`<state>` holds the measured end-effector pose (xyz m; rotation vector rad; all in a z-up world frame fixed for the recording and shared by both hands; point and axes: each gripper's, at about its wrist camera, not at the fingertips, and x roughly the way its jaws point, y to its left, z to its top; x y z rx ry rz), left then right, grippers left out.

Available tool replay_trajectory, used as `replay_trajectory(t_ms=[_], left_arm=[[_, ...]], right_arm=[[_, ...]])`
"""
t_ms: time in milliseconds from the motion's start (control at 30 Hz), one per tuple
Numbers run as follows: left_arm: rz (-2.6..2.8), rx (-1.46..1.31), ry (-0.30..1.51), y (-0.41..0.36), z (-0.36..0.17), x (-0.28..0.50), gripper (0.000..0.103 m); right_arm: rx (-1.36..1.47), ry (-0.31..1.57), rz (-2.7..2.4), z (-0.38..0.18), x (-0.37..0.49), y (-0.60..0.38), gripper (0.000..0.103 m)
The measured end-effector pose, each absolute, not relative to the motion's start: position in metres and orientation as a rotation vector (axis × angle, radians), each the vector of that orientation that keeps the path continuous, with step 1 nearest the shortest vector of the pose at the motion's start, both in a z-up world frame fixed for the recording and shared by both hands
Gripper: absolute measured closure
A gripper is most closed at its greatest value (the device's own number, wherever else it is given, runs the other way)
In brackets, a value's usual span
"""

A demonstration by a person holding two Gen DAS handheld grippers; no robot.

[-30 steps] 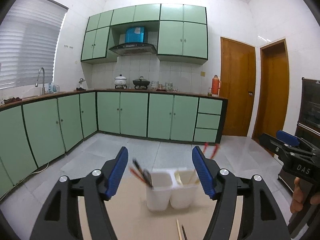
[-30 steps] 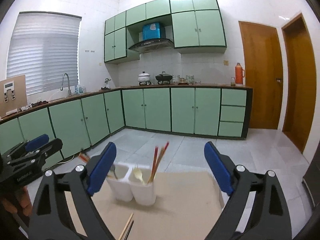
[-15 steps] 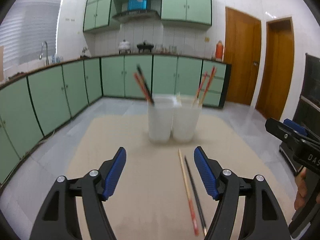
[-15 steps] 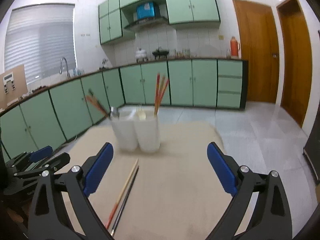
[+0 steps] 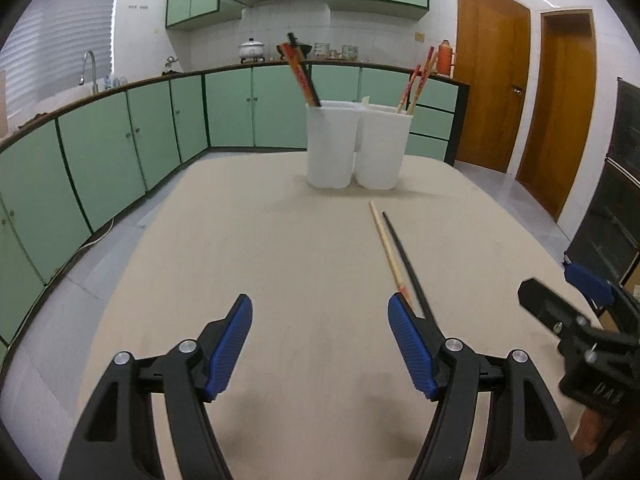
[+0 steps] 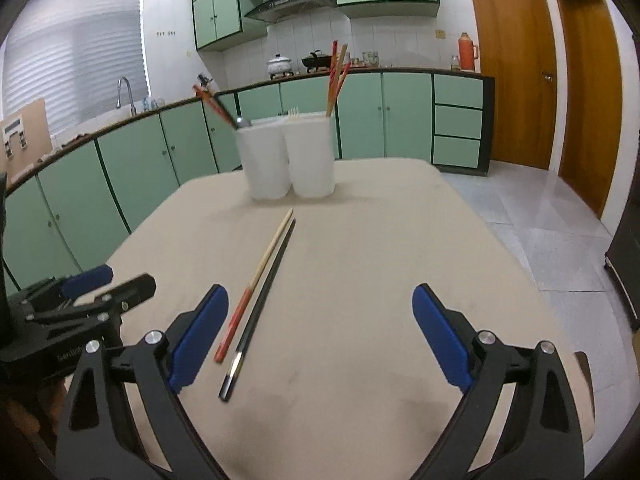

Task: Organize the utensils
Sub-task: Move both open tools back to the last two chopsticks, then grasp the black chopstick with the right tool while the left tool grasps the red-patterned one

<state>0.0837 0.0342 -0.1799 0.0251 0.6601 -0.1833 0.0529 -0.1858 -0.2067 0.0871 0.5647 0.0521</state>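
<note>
1. Spanning the foreground, the beige table (image 6: 360, 280) carries two white utensil cups (image 6: 290, 160) touching at its far end, chopsticks upright inside.
2. Lying side by side, a wooden chopstick (image 6: 264, 266) and black chopstick (image 6: 266, 296) point lengthwise toward the cups, nothing between.
3. Left gripper (image 5: 320, 320): jaws wide, empty.
4. Right gripper (image 6: 320, 320): jaws closing, nothing between.

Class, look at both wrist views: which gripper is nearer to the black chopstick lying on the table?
Right. The black chopstick ends between the right gripper fingers, by its left pad, untouched. The left gripper sits beside it, the chopstick passing outside its right finger.
</note>
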Motion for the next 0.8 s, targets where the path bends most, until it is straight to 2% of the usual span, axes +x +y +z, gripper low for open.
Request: replay_trajectory(t_ms=[267,333,533,800], left_arm=[[-0.136,0.026,0.669,0.051,-0.188,0.080,0.034],[-0.130,0.026,0.673,0.054,-0.189,0.080,0.034],[-0.127,0.015,0.679,0.059,-0.190,0.081,0.034],[-0.139,0.018,0.683,0.055,-0.192,0.084,0.034]], right_arm=[[0.039,0.625,0.112,-0.226,0.044,-0.159,0.031],[0.027,0.648,0.127,-0.230,0.046,-0.153,0.040],[0.012,0.718,0.157,-0.243,0.051,-0.143,0.056],[-0.008,0.744,0.171,-0.250,0.053,-0.136,0.065]])
